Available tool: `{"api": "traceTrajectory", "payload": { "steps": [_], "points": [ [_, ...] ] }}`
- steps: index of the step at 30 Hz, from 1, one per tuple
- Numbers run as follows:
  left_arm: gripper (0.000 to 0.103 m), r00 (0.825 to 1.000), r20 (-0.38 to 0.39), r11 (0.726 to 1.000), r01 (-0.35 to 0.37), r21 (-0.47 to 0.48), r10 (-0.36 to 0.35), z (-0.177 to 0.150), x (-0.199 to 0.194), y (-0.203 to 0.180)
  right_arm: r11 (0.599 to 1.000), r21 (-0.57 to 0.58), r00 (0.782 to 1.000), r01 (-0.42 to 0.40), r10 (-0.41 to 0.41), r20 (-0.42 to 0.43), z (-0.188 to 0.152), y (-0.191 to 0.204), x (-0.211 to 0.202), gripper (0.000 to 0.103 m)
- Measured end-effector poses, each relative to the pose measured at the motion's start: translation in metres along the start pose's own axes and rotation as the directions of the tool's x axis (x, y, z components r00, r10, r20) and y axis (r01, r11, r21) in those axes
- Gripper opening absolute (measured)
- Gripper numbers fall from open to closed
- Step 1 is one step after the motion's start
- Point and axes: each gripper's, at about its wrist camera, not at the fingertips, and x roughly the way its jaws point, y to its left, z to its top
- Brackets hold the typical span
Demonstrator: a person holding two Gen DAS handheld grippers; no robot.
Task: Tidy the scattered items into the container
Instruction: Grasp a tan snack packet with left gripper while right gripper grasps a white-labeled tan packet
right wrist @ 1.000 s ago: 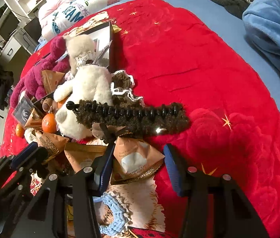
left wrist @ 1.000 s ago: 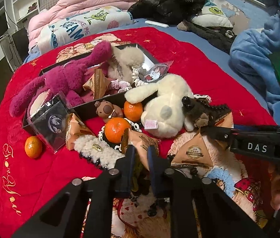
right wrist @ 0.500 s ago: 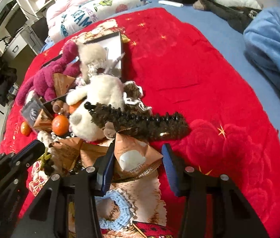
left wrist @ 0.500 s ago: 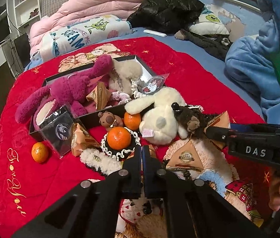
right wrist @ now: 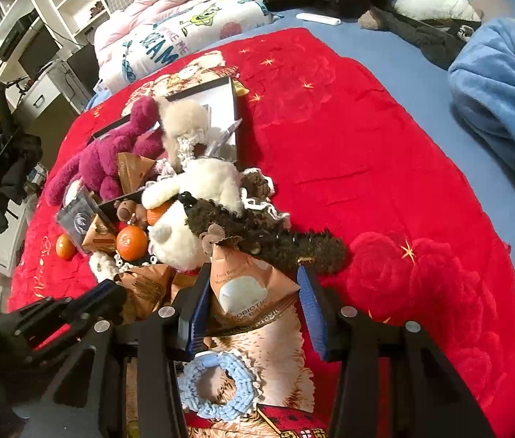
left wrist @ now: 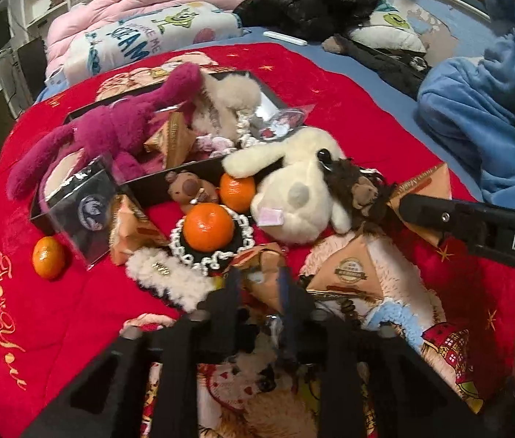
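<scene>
1. My right gripper [right wrist: 254, 306] straddles a brown triangular paper snack pouch [right wrist: 246, 292]: its left pad touches the pouch's edge, while the right pad looks just clear, so I would not call it clamped.
2. That pouch's tip points away from me, toward the black shallow rectangular box [right wrist: 233, 109], which lies up-left beyond the cream plush dog [right wrist: 199, 219].
3. My left gripper [left wrist: 257, 284] has its jaws opening, over another brown pouch [left wrist: 261, 266]; whether they touch it I cannot tell.
4. Both my hands pitch steeply downward; the right looks nearer a finished grasp.
5. The box already holds a magenta plush toy [left wrist: 111, 127].
</scene>
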Motion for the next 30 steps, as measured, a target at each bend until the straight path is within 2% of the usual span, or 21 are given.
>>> {"api": "traceTrajectory", "payload": {
  "steps": [1,5,14,18,24,30],
  "points": [
    [0.04,1.0,0.003,1.0,0.011,0.002,-0.011,-0.001,0.001,-0.001,1.0,0.001,1.0,-0.003,0.003,0.003,0.0,0.0,0.0,0.044],
    [0.041,1.0,0.005,0.999,-0.02,0.036,0.02,-0.002,0.008,-0.007,1.0,0.0,1.0,-0.016,0.016,0.004,0.001,0.0,-0.001,0.044],
    [0.047,1.0,0.008,0.998,-0.028,0.056,0.027,0.0,0.028,-0.008,0.999,-0.023,0.999,-0.05,0.05,0.001,0.0,0.006,-0.001,0.044],
    [0.048,0.998,0.022,0.993,-0.066,0.102,0.064,-0.002,0.037,-0.013,0.998,-0.029,0.998,-0.056,0.055,-0.008,-0.001,0.008,0.002,0.044],
    [0.047,0.999,0.022,0.996,-0.048,0.077,0.046,-0.001,0.035,-0.009,0.998,-0.035,0.999,-0.047,0.046,-0.011,-0.001,0.009,0.003,0.044],
    [0.037,0.998,0.026,0.995,-0.064,0.071,0.062,-0.003,0.031,-0.006,0.998,-0.041,0.999,-0.041,0.04,-0.026,-0.003,0.01,0.007,0.044]
  ]
}}
